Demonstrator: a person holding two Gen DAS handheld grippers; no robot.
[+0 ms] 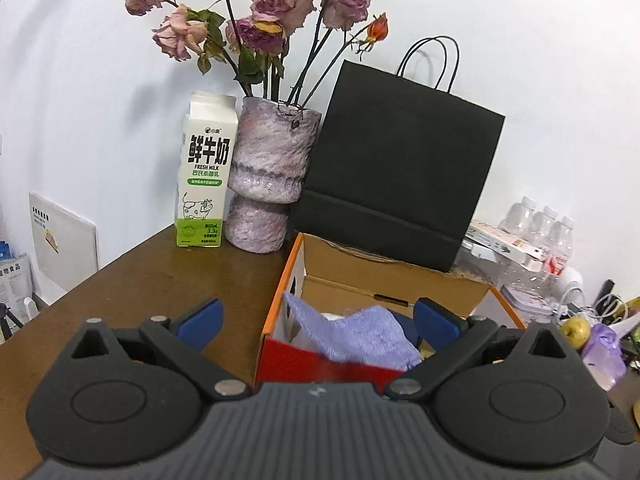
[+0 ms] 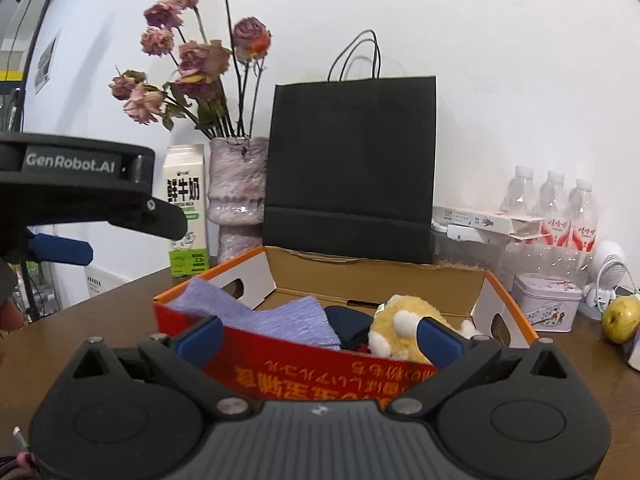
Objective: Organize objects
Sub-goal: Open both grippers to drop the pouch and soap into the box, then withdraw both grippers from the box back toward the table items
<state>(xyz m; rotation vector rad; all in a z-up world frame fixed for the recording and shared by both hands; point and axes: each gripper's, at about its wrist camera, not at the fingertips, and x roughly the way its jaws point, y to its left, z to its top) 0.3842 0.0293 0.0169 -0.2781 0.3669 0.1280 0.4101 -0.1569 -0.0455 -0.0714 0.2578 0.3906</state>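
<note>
Looking down both wrist views at an open cardboard box [image 1: 384, 276] with orange edges and a red front panel, sitting on a brown table [image 1: 160, 280]; box fills centre-bottom of the frame in both views; left gripper [image 1: 318, 316] at the bottom of its frame, blue pads wide apart, nothing between them, box's near-left corner showing in the gap; right gripper [image 2: 320, 334] at the bottom of its frame, likewise spread wide and empty, red front panel of the box just ahead of it; left gripper body also visible at the left edge of the right wrist view; purple cloth [image 1: 356, 334] lies crumpled in the left part of the box, rising above the front wall; yellow plush toy [image 2: 404, 328] in the right part of the box, partly behind the right gripper's right pad; a dark item sits between cloth and plush, cannot tell what; behind the box, upper centre: black paper bag [image 2: 352, 160] standing upright against the white wall; left of it a mottled purple vase [image 1: 272, 176] with dried roses [image 1: 280, 4], then a milk carton [image 1: 204, 172] touching or just beside the vase; right side of frame: water bottles [image 2: 556, 204], a small tin [image 2: 546, 302], a yellow-green apple [image 2: 620, 318].
</note>
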